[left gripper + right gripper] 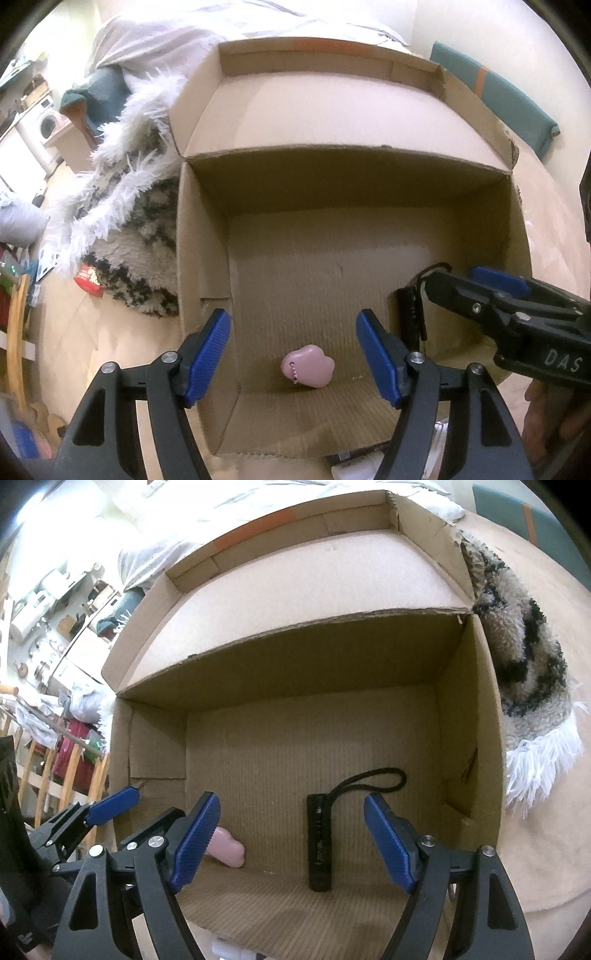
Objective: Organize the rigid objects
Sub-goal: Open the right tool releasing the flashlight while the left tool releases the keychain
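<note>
Left wrist view: the left tool [293, 354] hangs wide open and empty above a pink heart-shaped plastic case [307, 366] on the floor of an open brown cardboard box [199, 236]. The right tool [291, 843], also wide and empty, hovers over a black cylindrical flashlight [319, 845] beside it. Both tools crowd one corner; withdrawing carelessly could knock either item or snag the flashlight's cord loop.

Shaggy rug [147, 243], cream with black pattern, white fringe, lying on tan floor [92, 332]; seen again at the upper right in the right view [517, 650]
Red packet [88, 282] at the rug's edge
White bedding [166, 33] hanging over the rug's far end
Teal cushion [495, 92] with an orange stripe, far right
White washing machine [46, 123], far left
Wooden rail [14, 332] at the left edge
Wooden slats [48, 771], left in the right view, a dark red bag [72, 753] behind them
</note>
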`<state>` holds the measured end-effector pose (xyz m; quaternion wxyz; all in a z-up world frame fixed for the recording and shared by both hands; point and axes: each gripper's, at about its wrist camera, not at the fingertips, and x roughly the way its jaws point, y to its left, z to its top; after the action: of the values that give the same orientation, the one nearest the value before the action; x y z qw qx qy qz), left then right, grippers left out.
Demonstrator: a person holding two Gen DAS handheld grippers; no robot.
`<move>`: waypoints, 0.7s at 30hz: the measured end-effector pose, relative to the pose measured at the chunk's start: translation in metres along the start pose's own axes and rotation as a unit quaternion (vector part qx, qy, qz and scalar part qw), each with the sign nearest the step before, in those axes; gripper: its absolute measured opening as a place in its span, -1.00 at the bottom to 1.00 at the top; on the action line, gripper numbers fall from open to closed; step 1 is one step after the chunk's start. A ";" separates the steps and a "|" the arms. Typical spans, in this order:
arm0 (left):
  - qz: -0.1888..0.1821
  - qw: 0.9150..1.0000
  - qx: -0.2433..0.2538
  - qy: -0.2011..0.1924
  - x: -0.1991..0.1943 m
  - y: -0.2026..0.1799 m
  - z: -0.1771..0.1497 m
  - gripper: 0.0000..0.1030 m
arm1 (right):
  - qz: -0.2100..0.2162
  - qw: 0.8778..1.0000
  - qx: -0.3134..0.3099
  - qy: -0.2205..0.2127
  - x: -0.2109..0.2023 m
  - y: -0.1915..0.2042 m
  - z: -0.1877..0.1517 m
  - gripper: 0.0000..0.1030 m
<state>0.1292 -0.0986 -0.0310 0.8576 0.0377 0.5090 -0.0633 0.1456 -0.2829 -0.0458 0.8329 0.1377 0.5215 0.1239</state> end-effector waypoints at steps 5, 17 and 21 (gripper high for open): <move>-0.005 1.000 0.004 -0.010 -0.016 0.002 -0.004 0.32 | -0.002 1.000 0.001 -0.012 -0.012 0.001 -0.003 0.65; -0.004 1.000 -0.016 -0.021 -0.052 0.024 -0.026 0.32 | -0.009 1.000 -0.016 -0.008 -0.051 0.007 -0.040 0.65; 0.001 1.000 -0.017 -0.025 -0.061 0.030 -0.039 0.32 | -0.013 1.000 -0.016 -0.008 -0.060 0.008 -0.053 0.65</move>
<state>0.0711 -0.0599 0.0037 0.8706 0.0220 0.4884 -0.0549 0.0719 -0.2916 -0.0150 0.8407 0.1185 0.5145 0.1205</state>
